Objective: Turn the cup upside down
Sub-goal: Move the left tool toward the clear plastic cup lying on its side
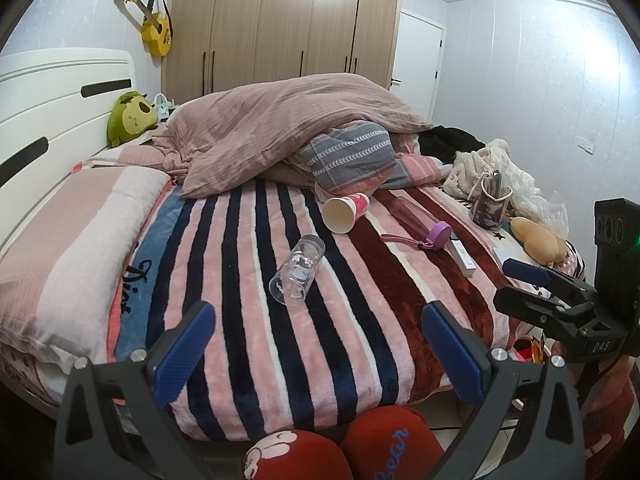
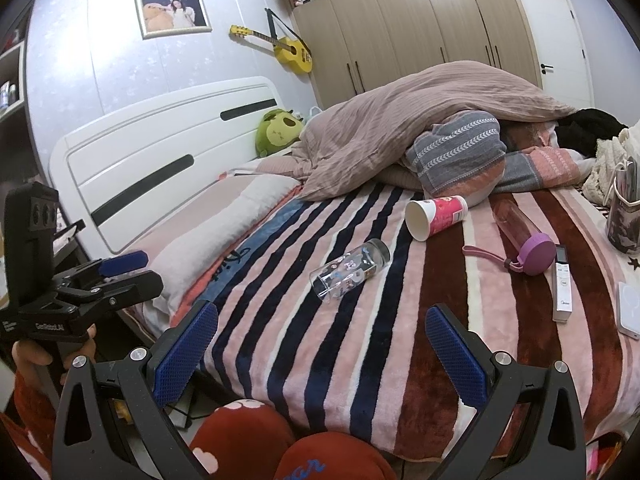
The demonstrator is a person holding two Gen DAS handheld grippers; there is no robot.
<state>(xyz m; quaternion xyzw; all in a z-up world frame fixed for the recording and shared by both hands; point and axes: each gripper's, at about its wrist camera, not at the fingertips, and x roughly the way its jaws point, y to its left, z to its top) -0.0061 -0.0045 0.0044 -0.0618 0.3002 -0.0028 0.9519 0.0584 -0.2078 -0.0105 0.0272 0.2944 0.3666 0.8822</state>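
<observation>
**Inspector A:** Location of the task item?

**Inspector B:** The paper cup [image 1: 345,213] lies on its side on the striped blanket [image 1: 280,320] covering the bed, white mouth turned toward the cameras, pink printed base pointing at the heaped bedding. It rests just against the grey patterned pillow [image 1: 348,156]. In the right wrist view the same paper cup [image 2: 435,217] sits in the upper middle of the blanket.

**Inspector A:** Neighbouring items?

**Inspector B:** A clear glass jar [image 1: 297,275] with printed figures, also on its side, lies nearer the cameras, apart from the cup. To the cup's right lies a pink water bottle [image 1: 420,220] with a purple lid and strap, and just beside that lid a white remote control [image 1: 463,258]. A tan plush toy [image 1: 538,240] sits near the bed's right edge; a green plush toy [image 1: 130,118] is by the headboard.

**Inspector A:** Condition of the tongs?

**Inspector B:** Left tongs [image 1: 318,350]: blue pads spread wide, released, nothing between them, held over the near edge of the bed, well short of the cup. Right tongs [image 2: 320,350]: likewise spread apart, empty, over the same near edge. Each appears at the side of the other's view, the right tongs [image 1: 532,280] gripped by a hand.

**Inspector A:** Contact with the cup?

**Inspector B:** Neither touches it.
</observation>
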